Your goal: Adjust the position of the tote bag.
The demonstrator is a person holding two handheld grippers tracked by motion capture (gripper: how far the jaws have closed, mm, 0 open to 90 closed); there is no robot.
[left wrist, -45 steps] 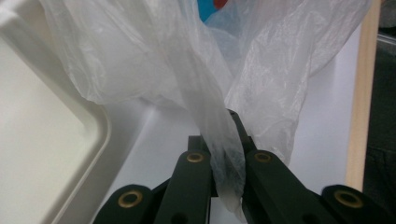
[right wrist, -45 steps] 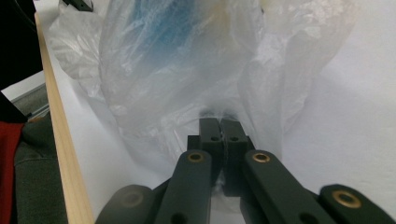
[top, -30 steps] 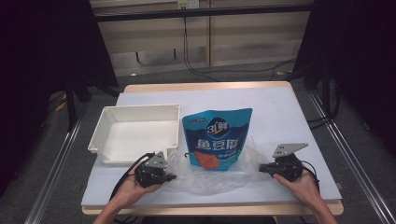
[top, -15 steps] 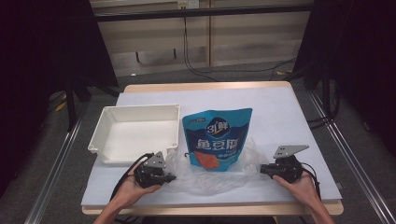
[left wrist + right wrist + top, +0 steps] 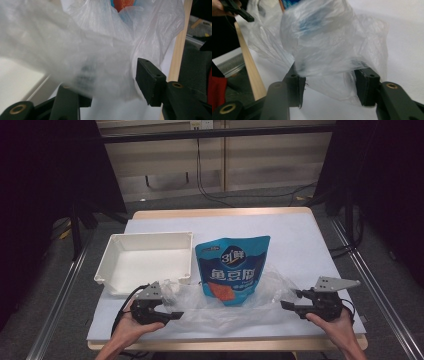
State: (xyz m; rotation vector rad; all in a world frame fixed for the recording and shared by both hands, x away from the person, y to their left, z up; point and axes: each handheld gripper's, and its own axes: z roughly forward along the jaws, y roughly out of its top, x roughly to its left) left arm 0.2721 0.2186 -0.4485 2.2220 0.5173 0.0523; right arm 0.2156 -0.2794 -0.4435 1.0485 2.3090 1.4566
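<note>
Worktop (image 5: 300, 240) covered in a pale sheet, wooden edge showing at front and back. White plastic tray (image 5: 145, 257) sits toward the left edge, long side running front to back, near rim close to the left tongs. Clear plastic bag (image 5: 235, 302) lies crumpled and spread along the front edge, between the two hands. Blue snack pouch (image 5: 232, 270) with white lettering and an orange patch lies flat at the worktop's middle, just right of the tray; its lower end rests on the bag. Left tongs (image 5: 172, 316) at the front left corner, jaws apart, bag film bunched between and over them in the left gripper view. Right tongs (image 5: 286, 305) at the front right, jaws apart, a fold of the bag's right edge lying in the gap, not clamped.
</note>
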